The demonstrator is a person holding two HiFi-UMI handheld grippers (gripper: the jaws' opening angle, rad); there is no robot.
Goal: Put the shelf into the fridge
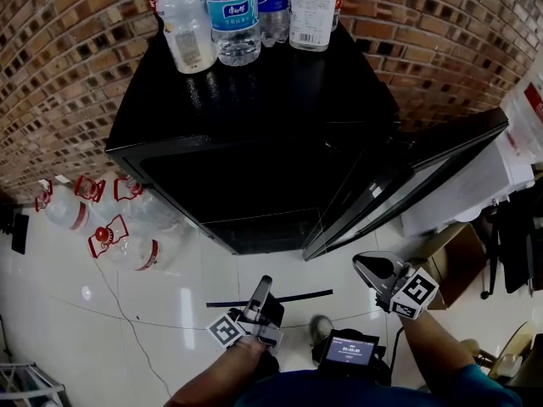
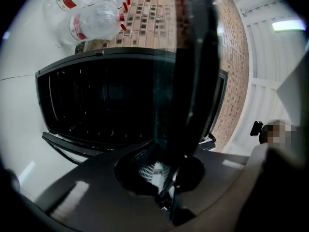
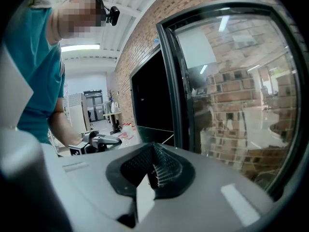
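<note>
The black mini fridge (image 1: pixel 254 100) stands against a brick wall, its glass door (image 1: pixel 407 181) swung open to the right and its dark inside (image 2: pixel 106 100) facing me. The shelf (image 1: pixel 293 297), a thin dark plate, shows edge-on low in front of the opening. My left gripper (image 1: pixel 260 295) is shut on its edge. In the left gripper view the shelf (image 2: pixel 193 71) rises from the jaws (image 2: pixel 166 180) as a dark band. My right gripper (image 1: pixel 372 267) hangs by the door's lower corner, shut and holding nothing (image 3: pixel 153 170). The glass door (image 3: pixel 231 81) fills the right gripper view's right side.
Several plastic bottles (image 1: pixel 233 15) stand on the fridge top. Large water jugs (image 1: pixel 110 236) lie on the white floor at the left. A cardboard box (image 1: pixel 454 261) and white panels crowd the right beyond the door. A small screen device (image 1: pixel 348 350) sits near my body.
</note>
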